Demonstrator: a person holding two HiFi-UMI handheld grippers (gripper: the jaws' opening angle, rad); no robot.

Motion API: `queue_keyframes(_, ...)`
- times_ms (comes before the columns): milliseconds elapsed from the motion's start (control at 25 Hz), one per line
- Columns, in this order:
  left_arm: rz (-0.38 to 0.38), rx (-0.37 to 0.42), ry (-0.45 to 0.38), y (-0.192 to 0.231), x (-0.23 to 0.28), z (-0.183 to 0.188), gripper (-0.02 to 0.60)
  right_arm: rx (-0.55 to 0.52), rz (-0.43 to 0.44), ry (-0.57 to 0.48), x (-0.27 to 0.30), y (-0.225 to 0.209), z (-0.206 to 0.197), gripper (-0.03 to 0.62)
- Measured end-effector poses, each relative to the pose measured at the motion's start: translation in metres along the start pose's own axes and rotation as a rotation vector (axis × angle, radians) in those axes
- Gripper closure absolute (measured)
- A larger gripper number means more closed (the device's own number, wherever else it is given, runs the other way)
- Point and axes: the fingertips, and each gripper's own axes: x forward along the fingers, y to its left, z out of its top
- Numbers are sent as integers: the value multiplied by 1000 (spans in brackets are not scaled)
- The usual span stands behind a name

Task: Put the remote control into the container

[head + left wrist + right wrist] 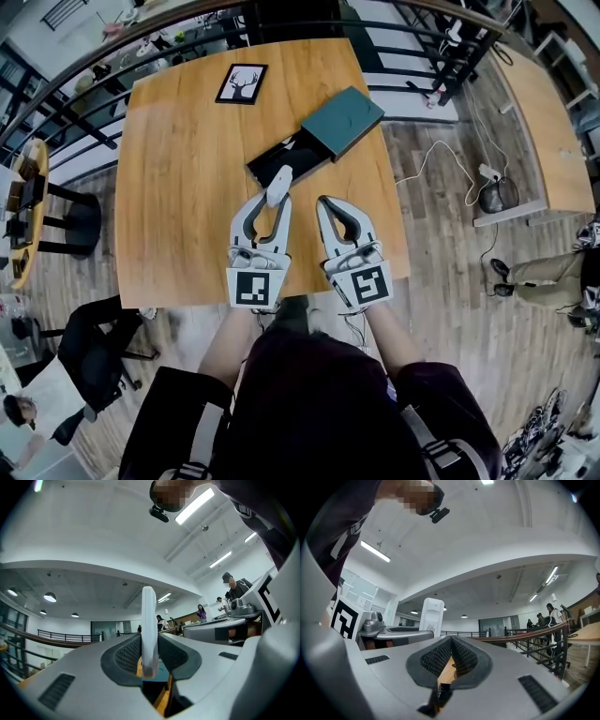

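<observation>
L gripper clamped remote endwise, prob. for dropping into container at 12 o'clock; R gripper closed, empty.

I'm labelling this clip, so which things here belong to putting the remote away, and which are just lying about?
Job:
white remote control, clamped in the left tool
open dark container on the table
its green cover

Lying about:
framed deer picture
right tool, shut and empty
white cable on the floor

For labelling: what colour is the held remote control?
White remote control; best in left gripper view.
</observation>
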Motion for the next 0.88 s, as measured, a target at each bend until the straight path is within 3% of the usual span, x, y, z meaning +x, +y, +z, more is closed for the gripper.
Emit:
queue_keyframes(560, -64, 4, 44, 56, 53, -26, 469, 25, -58, 30, 77, -18, -19, 576)
queue_keyframes(600, -78, 27, 46, 57, 57, -31, 469, 22, -58, 42, 80, -20, -24, 576)
queue_keyframes(720, -164, 221, 97, 61, 66, -50, 469, 18, -51, 71, 89, -22, -42, 576)
queue_keyframes(880, -149, 190, 136, 70, 83, -83, 469, 38, -48, 86, 105, -35, -66, 576)
